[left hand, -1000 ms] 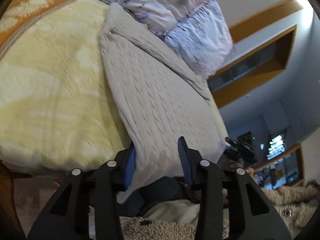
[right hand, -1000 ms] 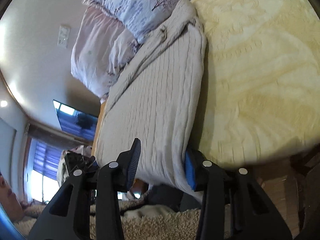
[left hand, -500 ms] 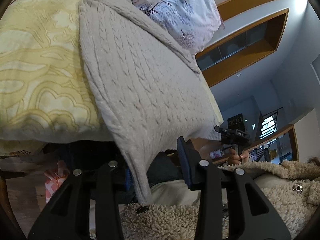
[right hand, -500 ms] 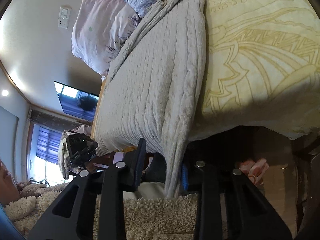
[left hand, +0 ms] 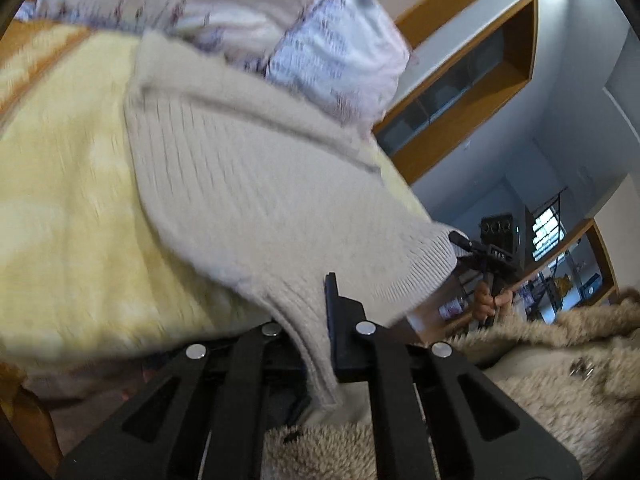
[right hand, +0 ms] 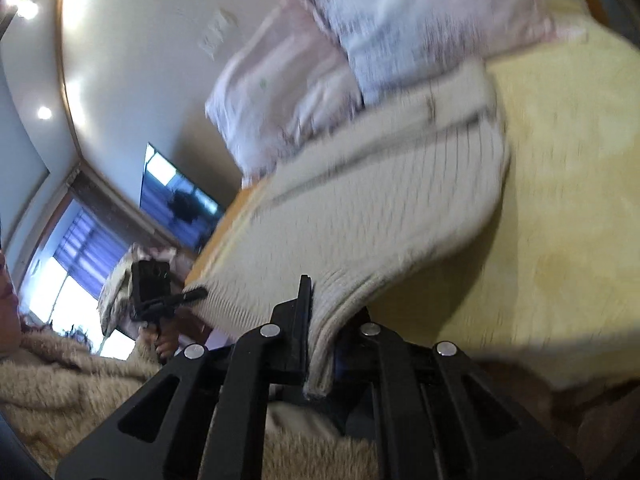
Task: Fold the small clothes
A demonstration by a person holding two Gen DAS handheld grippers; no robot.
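A beige cable-knit sweater [left hand: 248,184] lies along the yellow bed cover [left hand: 68,216], its near hem lifted off the bed's front edge. My left gripper [left hand: 310,344] is shut on the hem's left corner. My right gripper [right hand: 320,344] is shut on the hem's other corner of the sweater [right hand: 360,220]. Each view shows the other gripper at the far corner of the hem: the right one in the left wrist view [left hand: 492,256], the left one in the right wrist view [right hand: 160,296]. Both views are motion-blurred.
Pink and lilac pillows [left hand: 320,40] lie at the head of the bed, past the sweater, also in the right wrist view [right hand: 320,72]. The yellow cover [right hand: 568,208] stretches to the side. A fuzzy beige coat [left hand: 540,380] is close under both grippers.
Both grippers have closed on the sweater's hem corners and lifted the hem up from the bed's edge. The views swing upward and forward toward the pillows.
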